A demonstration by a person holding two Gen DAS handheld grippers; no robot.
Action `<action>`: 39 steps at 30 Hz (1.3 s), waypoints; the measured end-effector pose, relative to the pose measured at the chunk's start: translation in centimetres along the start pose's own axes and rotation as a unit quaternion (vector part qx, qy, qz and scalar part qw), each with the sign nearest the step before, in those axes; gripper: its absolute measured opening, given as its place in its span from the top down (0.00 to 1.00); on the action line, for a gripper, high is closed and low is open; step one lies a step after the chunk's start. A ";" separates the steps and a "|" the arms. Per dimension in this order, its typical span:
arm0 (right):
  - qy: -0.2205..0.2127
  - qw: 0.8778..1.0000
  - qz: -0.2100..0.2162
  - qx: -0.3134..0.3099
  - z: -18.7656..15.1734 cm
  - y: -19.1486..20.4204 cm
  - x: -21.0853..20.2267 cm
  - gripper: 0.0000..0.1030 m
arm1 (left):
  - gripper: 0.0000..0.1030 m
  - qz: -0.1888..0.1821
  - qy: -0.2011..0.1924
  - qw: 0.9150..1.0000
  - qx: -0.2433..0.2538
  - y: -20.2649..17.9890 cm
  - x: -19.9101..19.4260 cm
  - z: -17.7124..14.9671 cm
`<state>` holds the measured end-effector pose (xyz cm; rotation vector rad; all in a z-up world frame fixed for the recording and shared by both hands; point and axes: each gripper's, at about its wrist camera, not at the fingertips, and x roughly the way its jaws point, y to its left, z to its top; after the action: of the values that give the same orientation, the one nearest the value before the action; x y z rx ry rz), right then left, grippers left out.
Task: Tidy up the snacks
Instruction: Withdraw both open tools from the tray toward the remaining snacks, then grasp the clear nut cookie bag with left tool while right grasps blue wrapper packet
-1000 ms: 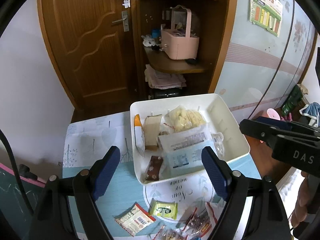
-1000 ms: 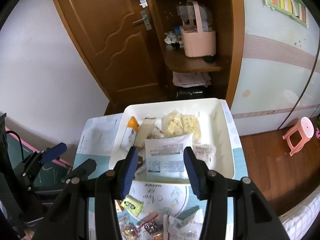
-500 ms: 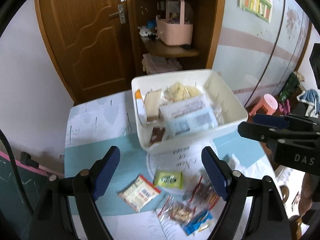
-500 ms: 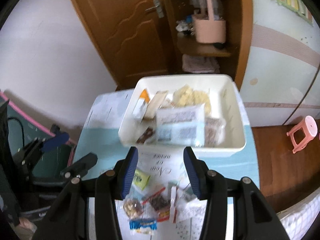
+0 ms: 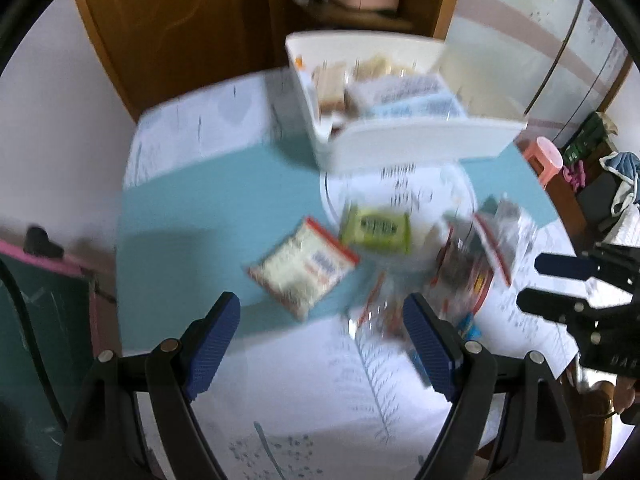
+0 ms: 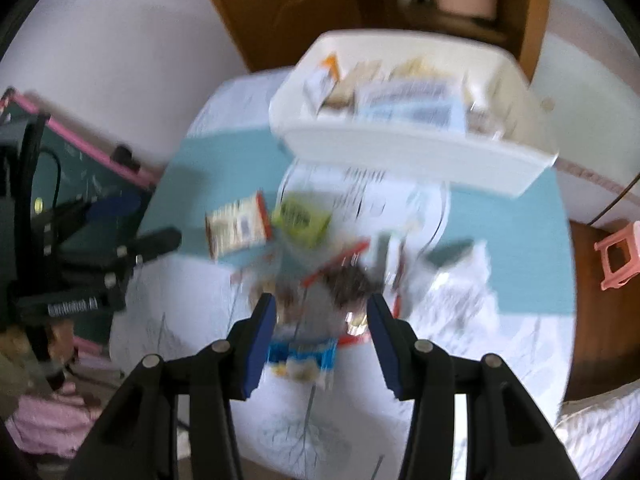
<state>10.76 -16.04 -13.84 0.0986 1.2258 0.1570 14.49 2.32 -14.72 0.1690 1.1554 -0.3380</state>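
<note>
Both the left hand-held gripper (image 5: pixel 322 334) and the right hand-held gripper (image 6: pixel 322 332) hang spread wide and grasp nothing, above a blurred heap of loose snack packets (image 6: pixel 340 280) on the surface (image 5: pixel 208 200). Just beyond lie a white-and-red packet (image 5: pixel 302 266) and a green packet (image 5: pixel 376 230) side by side. Farther back sits the white bin (image 5: pixel 420 146), holding more snacks.

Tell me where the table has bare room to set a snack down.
Bare: the teal cloth left of the white bin, beyond the red-edged packet. Crowded: the packet pile before the right tool.
</note>
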 end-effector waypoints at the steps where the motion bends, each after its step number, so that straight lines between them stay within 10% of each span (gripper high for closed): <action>1: 0.008 1.000 0.003 -0.003 -0.7 0.2 0.7 0.54 | 0.20 -0.003 0.008 1.000 -0.005 0.0 0.5 -0.5; 20: 0.055 0.996 0.044 0.053 -5.2 1.0 7.8 0.53 | 0.20 -0.044 0.060 0.997 -0.012 -1.6 5.2 -2.4; 30: 0.047 0.999 0.005 -0.023 -5.6 4.1 9.3 0.42 | 0.20 -0.054 0.074 0.996 0.004 -3.0 6.5 -1.9; 33: 0.044 0.998 0.005 -0.051 -6.1 5.0 9.3 0.63 | 0.20 -0.060 0.082 0.995 0.012 -3.6 7.2 -1.8; 39: 0.052 0.998 0.033 -0.007 -6.7 3.3 8.6 0.67 | 0.20 -0.068 0.097 0.993 0.023 -4.7 8.7 -1.5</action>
<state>7.04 -11.42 -23.54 0.1200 1.3265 0.2312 14.72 -3.13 -23.07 0.1666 1.3561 -0.4776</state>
